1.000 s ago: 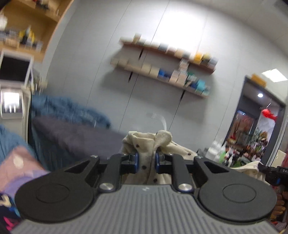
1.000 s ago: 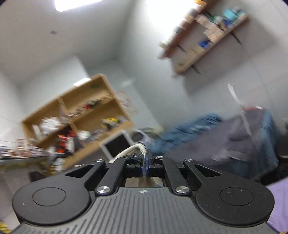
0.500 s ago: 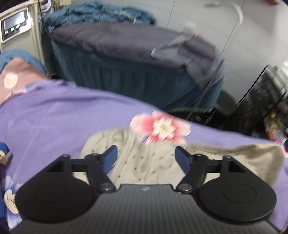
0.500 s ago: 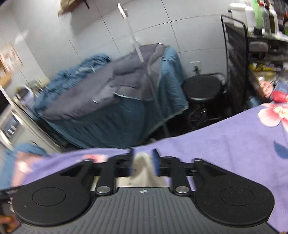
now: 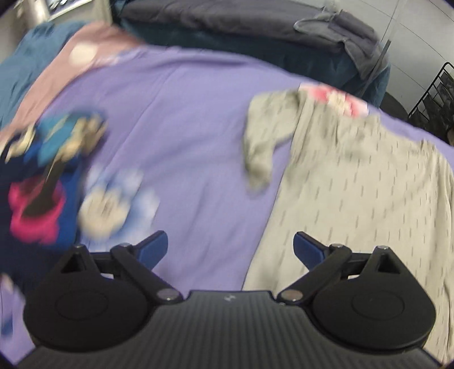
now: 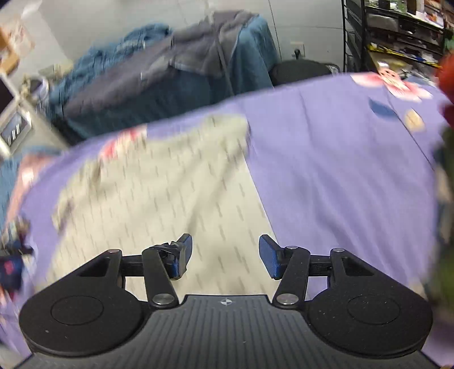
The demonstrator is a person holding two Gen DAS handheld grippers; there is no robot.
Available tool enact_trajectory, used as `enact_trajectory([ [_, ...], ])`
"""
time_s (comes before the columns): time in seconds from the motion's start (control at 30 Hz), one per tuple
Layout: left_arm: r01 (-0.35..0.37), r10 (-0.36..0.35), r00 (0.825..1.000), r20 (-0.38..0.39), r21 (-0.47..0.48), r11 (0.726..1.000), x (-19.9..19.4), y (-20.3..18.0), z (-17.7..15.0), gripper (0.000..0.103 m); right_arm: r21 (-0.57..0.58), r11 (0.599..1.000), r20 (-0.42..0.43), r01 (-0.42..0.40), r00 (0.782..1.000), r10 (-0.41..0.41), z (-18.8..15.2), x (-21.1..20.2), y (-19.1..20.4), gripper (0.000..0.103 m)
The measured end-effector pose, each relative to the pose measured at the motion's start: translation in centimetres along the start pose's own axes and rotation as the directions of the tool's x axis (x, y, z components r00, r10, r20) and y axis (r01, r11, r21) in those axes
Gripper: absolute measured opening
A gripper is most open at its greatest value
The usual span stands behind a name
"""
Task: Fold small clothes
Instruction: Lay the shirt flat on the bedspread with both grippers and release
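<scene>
Both jaws spread wide, beige garment (image 5: 354,184) flat on purple sheet (image 5: 184,127), bare sheet either side

From my left gripper (image 5: 229,249), jaws spread wide, the sheet (image 5: 184,119) lies straight ahead between them. The shirt (image 5: 354,193) lies on the sheet ahead and right of the right jaw — its sleeve (image 5: 259,147) reaches forward and left, ahead of the gap. A pile of clothes (image 5: 42,181) sits on the sheet left of the left jaw. Behind the sheet stands a covered table (image 5: 241,25).

From my right gripper (image 6: 225,255), jaws apart, the shirt (image 6: 170,198) lies under the gap and spreads ahead and left — bare sheet (image 6: 340,170) lies right of the right jaw. The covered table (image 6: 170,85) stands beyond, with a rack (image 6: 397,34) far right.
</scene>
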State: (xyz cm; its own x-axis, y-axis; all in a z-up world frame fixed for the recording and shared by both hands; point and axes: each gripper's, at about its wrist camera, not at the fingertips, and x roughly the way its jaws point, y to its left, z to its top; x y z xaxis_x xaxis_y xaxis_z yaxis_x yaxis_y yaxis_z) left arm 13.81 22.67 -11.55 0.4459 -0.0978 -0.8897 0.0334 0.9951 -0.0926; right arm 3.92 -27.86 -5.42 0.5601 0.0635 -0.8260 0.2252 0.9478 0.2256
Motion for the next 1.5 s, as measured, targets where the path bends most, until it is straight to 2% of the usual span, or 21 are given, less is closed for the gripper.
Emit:
enact_trajectory([
  [0.07, 0.021, -0.022, 1.000, -0.017, -0.028, 0.999, -1.1, 1.3, -3.2, 0.096, -0.024, 1.000, -0.027, 0.014, 1.000, -0.015, -2.7, -1.5, -0.2, 0.088],
  [0.17, 0.061, -0.063, 0.997, -0.039, -0.047, 0.997, -3.0, 2.6, -7.3, 0.082, -0.021, 1.000, -0.062, 0.012, 0.998, -0.013, -6.2, -4.0, -0.5, 0.088],
  [0.27, 0.117, -0.117, 0.992, -0.055, -0.005, 0.993, -4.2, 2.6, -10.4, 0.075, -0.036, 0.997, -0.082, -0.072, 0.994, 0.069, -8.2, -6.1, 0.0, 0.088],
  [0.33, 0.107, -0.104, 0.993, -0.049, 0.063, 0.992, -4.1, 2.1, -11.7, 0.075, -0.087, 0.988, -0.102, -0.129, 0.987, 0.120, -8.6, -6.7, 1.5, 0.088],
  [0.43, 0.116, -0.110, 0.993, -0.052, 0.156, 0.981, -2.9, 1.1, -12.6, 0.075, -0.131, 0.967, -0.184, -0.217, 0.964, 0.192, -10.2, -5.8, 3.4, 0.086],
  [0.57, 0.110, -0.102, 0.994, -0.046, 0.231, 0.967, -0.7, -0.9, -12.7, 0.078, -0.119, 0.957, -0.271, -0.265, 0.936, 0.226, -11.9, -4.3, 4.3, 0.069],
  [0.67, 0.145, -0.145, 0.989, -0.019, 0.260, 0.955, -0.2, -3.0, -12.2, 0.075, -0.041, 0.941, -0.353, -0.335, 0.886, 0.299, -12.8, -2.7, 4.5, 0.069],
  [0.7, 0.167, -0.166, 0.986, -0.025, 0.273, 0.947, -0.1, -3.8, -12.0, 0.069, -0.035, 0.943, -0.368, -0.332, 0.881, 0.297, -13.3, -2.3, 4.7, 0.069],
  [0.77, 0.162, -0.158, 0.987, -0.039, 0.321, 0.933, 0.0, -5.8, -11.8, 0.041, -0.060, 0.964, -0.404, -0.258, 0.889, 0.213, -14.3, -1.4, 4.5, 0.059],
  [0.8, 0.178, -0.171, 0.984, -0.051, 0.331, 0.927, -0.1, -6.4, -11.6, 0.011, -0.085, 0.981, -0.400, -0.174, 0.908, 0.127, -14.6, -1.3, 4.1, 0.057],
  [0.83, 0.199, -0.186, 0.980, -0.072, 0.319, 0.927, -0.2, -6.7, -11.3, 0.008, -0.090, 0.991, -0.376, -0.095, 0.925, 0.054, -14.6, -1.5, 3.5, 0.056],
  [0.93, 0.191, -0.186, 0.982, -0.045, 0.289, 0.938, -2.0, -6.4, -10.9, 0.008, -0.017, 0.991, -0.287, 0.132, 0.949, -0.131, -14.1, -3.3, 0.4, 0.046],
  [1.03, 0.152, -0.152, 0.988, -0.021, 0.243, 0.958, -4.9, -3.9, -10.7, 0.008, -0.032, 0.960, -0.226, 0.278, 0.934, -0.278, -13.7, -5.1, -1.3, 0.052],
  [1.07, 0.138, -0.137, 0.990, -0.022, 0.223, 0.965, -5.7, -2.7, -10.8, 0.008, -0.034, 0.968, -0.211, 0.249, 0.945, -0.250, -13.7, -5.6, -1.6, 0.052],
  [1.17, 0.083, -0.076, 0.996, -0.046, 0.193, 0.978, -7.1, 0.4, -11.6, 0.008, -0.054, 0.998, -0.178, 0.043, 0.983, -0.052, -13.8, -6.9, -0.3, 0.053],
  [1.2, 0.049, -0.037, 0.997, -0.063, 0.187, 0.981, -7.2, 1.4, -12.0, 0.008, -0.078, 0.996, -0.194, -0.036, 0.981, 0.020, -14.0, -6.9, 0.5, 0.055],
  [1.27, 0.018, -0.002, 0.995, -0.097, 0.166, 0.986, -7.1, 3.3, -12.6, 0.008, -0.123, 0.981, -0.270, -0.149, 0.957, 0.111, -14.6, -5.9, 2.3, 0.062],
  [1.37, -0.040, 0.055, 0.992, -0.110, 0.132, 0.990, -6.7, 5.1, -13.1, 0.008, -0.192, 0.975, -0.348, -0.107, 0.937, 0.034, -16.0, -3.5, 4.5, 0.061],
  [1.43, -0.033, 0.041, 0.994, -0.101, 0.083, 0.996, -7.0, 5.7, -13.1, 0.012, -0.158, 0.985, -0.357, -0.068, 0.934, 0.007, -16.5, -2.4, 4.2, 0.061],
  [1.47, -0.013, 0.019, 0.996, -0.086, 0.065, 0.998, -7.3, 5.8, -13.2, 0.016, -0.110, 0.992, -0.361, -0.067, 0.932, 0.023, -16.5, -2.0, 3.8, 0.061],
  [1.5, 0.004, 0.001, 0.997, -0.072, 0.058, 0.998, -7.4, 5.6, -13.2, 0.031, -0.054, 0.996, -0.365, -0.069, 0.930, 0.045, -16.5, -1.6, 3.1, 0.061],
])
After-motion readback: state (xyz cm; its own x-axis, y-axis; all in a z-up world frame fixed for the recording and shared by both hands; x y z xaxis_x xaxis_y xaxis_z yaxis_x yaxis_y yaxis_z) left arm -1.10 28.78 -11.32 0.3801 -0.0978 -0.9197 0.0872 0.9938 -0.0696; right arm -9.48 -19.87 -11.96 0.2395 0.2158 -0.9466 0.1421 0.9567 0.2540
